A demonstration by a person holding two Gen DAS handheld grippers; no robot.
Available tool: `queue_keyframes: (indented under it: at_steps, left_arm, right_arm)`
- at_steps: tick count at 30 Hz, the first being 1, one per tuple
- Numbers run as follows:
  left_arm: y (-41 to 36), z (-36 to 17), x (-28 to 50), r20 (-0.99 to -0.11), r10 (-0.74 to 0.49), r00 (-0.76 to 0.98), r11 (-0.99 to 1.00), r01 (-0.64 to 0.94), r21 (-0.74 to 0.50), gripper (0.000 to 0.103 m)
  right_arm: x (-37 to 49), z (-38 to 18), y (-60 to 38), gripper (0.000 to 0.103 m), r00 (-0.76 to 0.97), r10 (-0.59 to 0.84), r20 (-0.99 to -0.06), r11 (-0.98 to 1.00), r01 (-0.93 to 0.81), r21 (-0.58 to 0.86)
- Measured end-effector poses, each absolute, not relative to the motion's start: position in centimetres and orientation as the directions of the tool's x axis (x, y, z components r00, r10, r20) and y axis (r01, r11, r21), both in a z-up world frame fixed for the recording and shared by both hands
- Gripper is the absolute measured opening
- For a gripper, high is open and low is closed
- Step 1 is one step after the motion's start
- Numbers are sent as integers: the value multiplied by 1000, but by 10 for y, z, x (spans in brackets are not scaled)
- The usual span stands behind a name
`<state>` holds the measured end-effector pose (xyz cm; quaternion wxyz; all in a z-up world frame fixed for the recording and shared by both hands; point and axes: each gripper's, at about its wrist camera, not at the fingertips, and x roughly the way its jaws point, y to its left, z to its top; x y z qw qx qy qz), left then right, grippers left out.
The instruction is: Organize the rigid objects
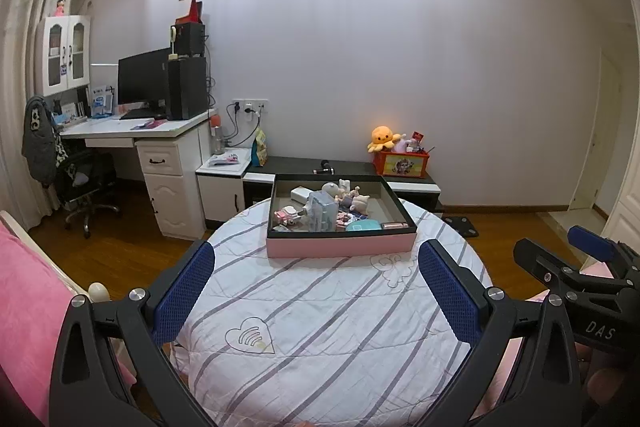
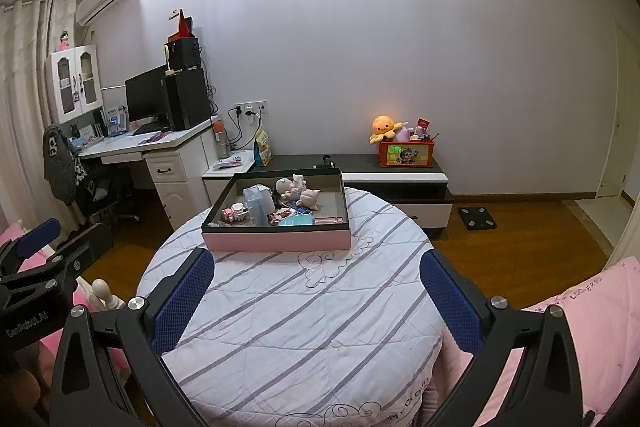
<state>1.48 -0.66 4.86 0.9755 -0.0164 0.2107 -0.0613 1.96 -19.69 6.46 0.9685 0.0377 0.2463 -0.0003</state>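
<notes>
A pink box (image 1: 340, 245) with a dark rim sits at the far side of a round tabletop (image 1: 320, 327) covered in a striped cloth. Inside it lie small toys (image 1: 348, 197), a clear plastic case (image 1: 322, 213) and a teal case (image 1: 362, 225), crowded together. The left gripper (image 1: 316, 291) and the right gripper (image 2: 318, 293) both hover near the tabletop's front edge, fingers (image 1: 186, 293) spread wide, holding nothing, well apart from the box.

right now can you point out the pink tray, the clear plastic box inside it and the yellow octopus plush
pink tray (image 1: 340, 245), left wrist view, on its pink front wall
clear plastic box (image 1: 322, 213), left wrist view, on its front face
yellow octopus plush (image 2: 383, 127), right wrist view, on its head
</notes>
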Motion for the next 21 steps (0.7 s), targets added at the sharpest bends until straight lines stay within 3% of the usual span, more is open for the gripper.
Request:
queue_keyframes:
  at_steps: [21]
  left_arm:
    - [-8, 48, 15, -413, -127, 902, 992, 111, -63, 103]
  right_arm:
    - [20, 65, -198, 103, 879, 18, -476, 997, 21, 77]
